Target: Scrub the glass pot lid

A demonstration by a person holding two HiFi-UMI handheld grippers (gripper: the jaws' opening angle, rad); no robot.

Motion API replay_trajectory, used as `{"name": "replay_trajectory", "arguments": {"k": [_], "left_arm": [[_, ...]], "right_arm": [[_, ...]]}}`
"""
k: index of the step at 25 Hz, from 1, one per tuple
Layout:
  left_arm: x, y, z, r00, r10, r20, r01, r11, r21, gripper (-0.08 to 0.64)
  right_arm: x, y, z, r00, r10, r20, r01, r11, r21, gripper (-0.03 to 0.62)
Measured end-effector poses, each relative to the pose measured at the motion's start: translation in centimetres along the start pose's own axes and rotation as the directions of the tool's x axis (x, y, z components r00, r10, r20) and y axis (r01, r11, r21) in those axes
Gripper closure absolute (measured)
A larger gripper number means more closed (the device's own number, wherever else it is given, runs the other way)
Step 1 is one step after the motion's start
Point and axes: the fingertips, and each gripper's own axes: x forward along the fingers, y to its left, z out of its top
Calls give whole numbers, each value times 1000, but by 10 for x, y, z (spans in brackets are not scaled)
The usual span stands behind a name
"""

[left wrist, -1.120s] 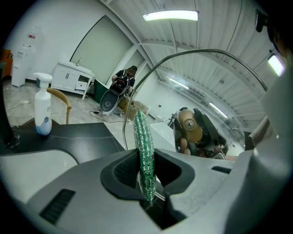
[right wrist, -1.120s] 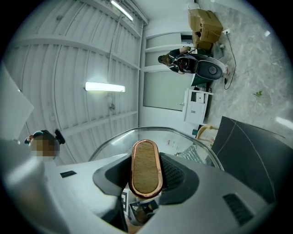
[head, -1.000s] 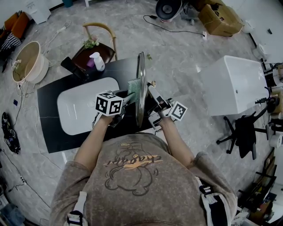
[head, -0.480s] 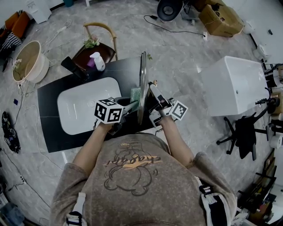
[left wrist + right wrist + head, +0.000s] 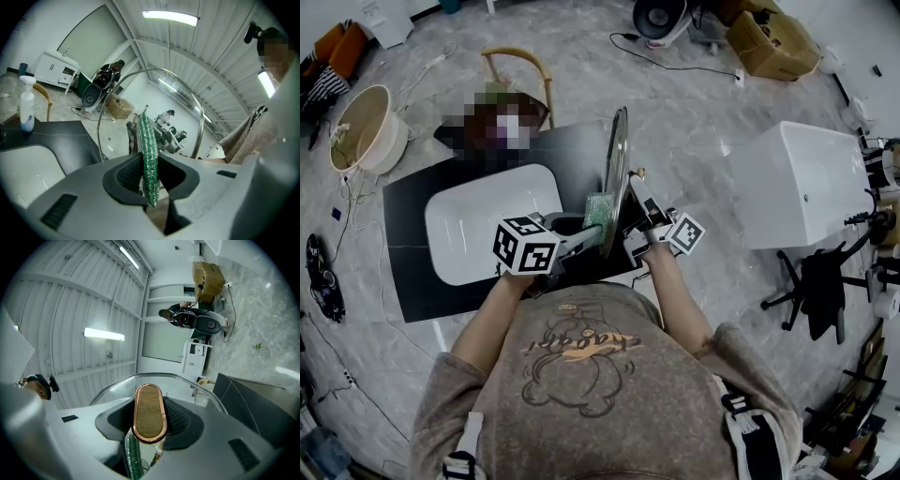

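The glass pot lid (image 5: 615, 178) stands on edge above the black table, its metal rim (image 5: 199, 108) arching through both gripper views. My right gripper (image 5: 645, 208) is shut on the lid's wooden, copper-rimmed handle (image 5: 149, 412). My left gripper (image 5: 581, 225) is shut on a green scrub sponge (image 5: 598, 210), held edge-on (image 5: 149, 161) against the lid's left face. The sponge also shows through the glass below the handle in the right gripper view as a green strip (image 5: 132, 456).
A white basin (image 5: 483, 220) is set in the black table (image 5: 403, 272) left of the lid. A spray bottle (image 5: 26, 104) and a wooden chair (image 5: 518, 67) stand at the far side. A white cabinet (image 5: 797, 178) is at the right.
The left gripper and sponge have slid down and toward me along the lid's left face. The lid has tilted slightly to the right with the right gripper.
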Motion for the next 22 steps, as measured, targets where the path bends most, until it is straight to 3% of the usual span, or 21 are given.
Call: {"name": "replay_trajectory", "arguments": {"k": [12, 22], "left_arm": [[-20, -31, 27, 991, -117, 62, 119, 993, -20, 476], [-23, -27, 56, 986, -126, 105, 131, 991, -39, 476]], "right_arm": [[-14, -12, -2, 999, -32, 12, 32, 999, 10, 410], [-18, -17, -14, 999, -43, -11, 43, 998, 40, 410]]}}
